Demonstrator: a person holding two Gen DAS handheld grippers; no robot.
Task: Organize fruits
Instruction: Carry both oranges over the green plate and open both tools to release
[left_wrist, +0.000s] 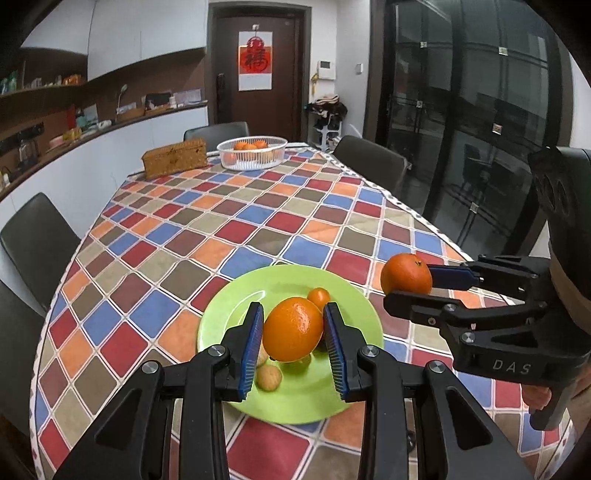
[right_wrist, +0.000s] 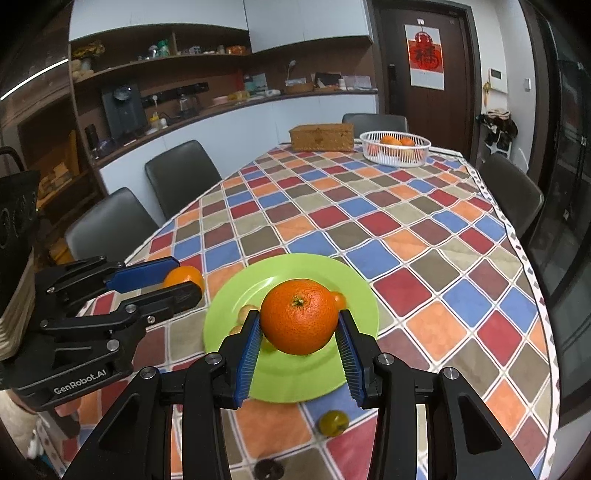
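Orange fruit is clamped in both tools: an orange (left_wrist: 293, 329) is gripped between the blue pads of the left gripper (left_wrist: 294, 345), and a second orange (right_wrist: 299, 316) is pinched by the right gripper (right_wrist: 299, 345). Both are held above the green plate (left_wrist: 236, 295). "DAS" and "GenRobot.AI" are printed on the housings.
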